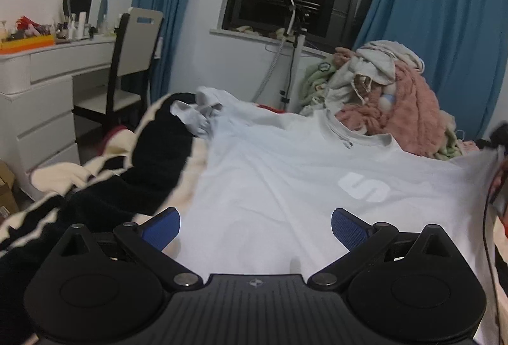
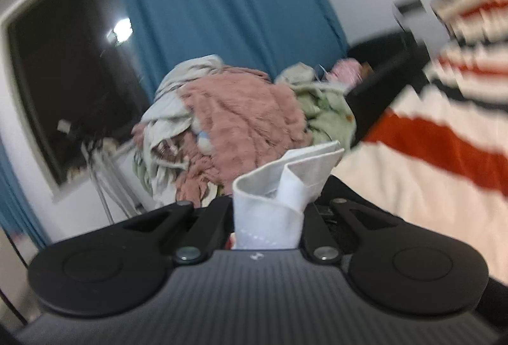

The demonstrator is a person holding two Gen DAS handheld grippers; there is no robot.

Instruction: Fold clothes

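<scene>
A white T-shirt [image 1: 285, 173] with a pale logo lies spread face up on the bed, its collar toward the far side. My left gripper [image 1: 255, 229] is open and empty, its blue pads just above the shirt's near part. My right gripper [image 2: 270, 211] is shut on a bunched fold of the white T-shirt [image 2: 285, 183], held up off the bed. In the left wrist view the shirt's right edge is lifted at the frame's far right, where the right gripper [image 1: 498, 138] shows only partly.
A heap of pink, green and beige clothes [image 1: 381, 91] lies beyond the shirt near the blue curtains [image 1: 444, 11]. A black-and-cream striped blanket [image 1: 127, 179] lies to the left. A white dresser [image 1: 41, 97] and chair [image 1: 133, 59] stand at far left. A red-striped blanket [image 2: 444, 138] lies at right.
</scene>
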